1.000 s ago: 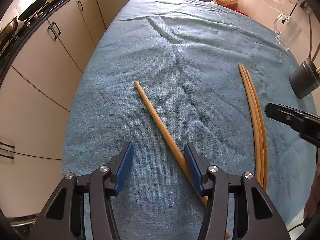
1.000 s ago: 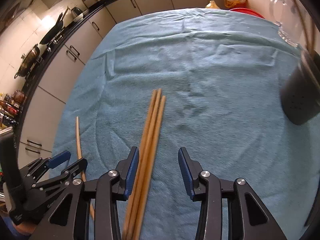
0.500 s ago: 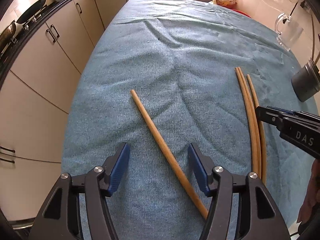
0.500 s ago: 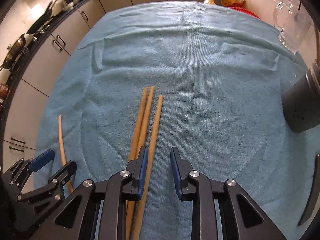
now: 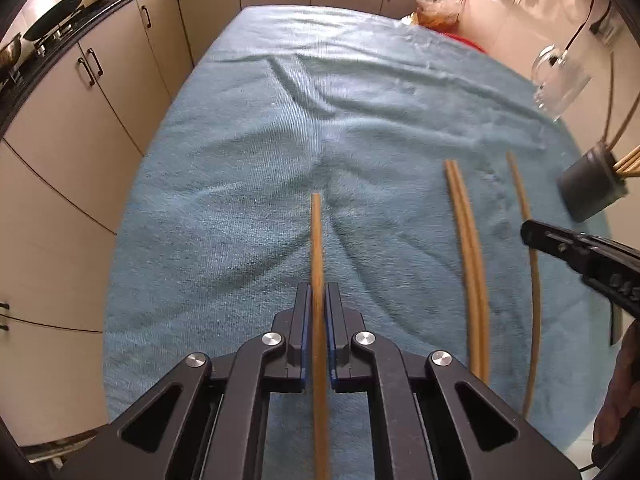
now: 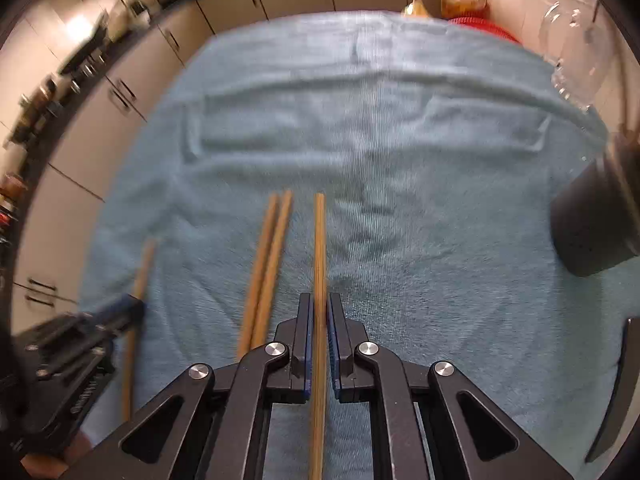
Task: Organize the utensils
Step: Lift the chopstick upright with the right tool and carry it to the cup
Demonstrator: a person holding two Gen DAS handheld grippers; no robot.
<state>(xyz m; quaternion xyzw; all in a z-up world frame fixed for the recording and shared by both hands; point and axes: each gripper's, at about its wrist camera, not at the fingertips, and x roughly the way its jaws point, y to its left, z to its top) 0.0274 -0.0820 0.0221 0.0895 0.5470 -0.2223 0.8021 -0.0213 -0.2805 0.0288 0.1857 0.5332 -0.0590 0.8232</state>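
Observation:
Wooden chopsticks lie on a blue towel (image 5: 240, 184). My left gripper (image 5: 318, 300) is shut on one chopstick (image 5: 317, 240), which runs straight forward between its pads. My right gripper (image 6: 319, 308) is shut on another chopstick (image 6: 319, 240); it also shows in the left wrist view (image 5: 528, 240). Two more chopsticks (image 6: 270, 252) lie side by side just left of the right gripper; they also show in the left wrist view (image 5: 466, 232). A dark holder (image 6: 592, 224) with chopsticks in it stands at the right; it also shows in the left wrist view (image 5: 592, 188).
A clear glass mug (image 5: 560, 80) stands at the far right of the towel (image 6: 400, 140). Beige cabinets (image 5: 80, 92) run along the left, with pans on a dark counter. A plastic bag and a red item (image 6: 480, 24) sit at the far edge.
Both grippers have closed, each on one chopstick. The left chopstick has turned from diagonal to straight ahead. The right one has come apart from the other two.

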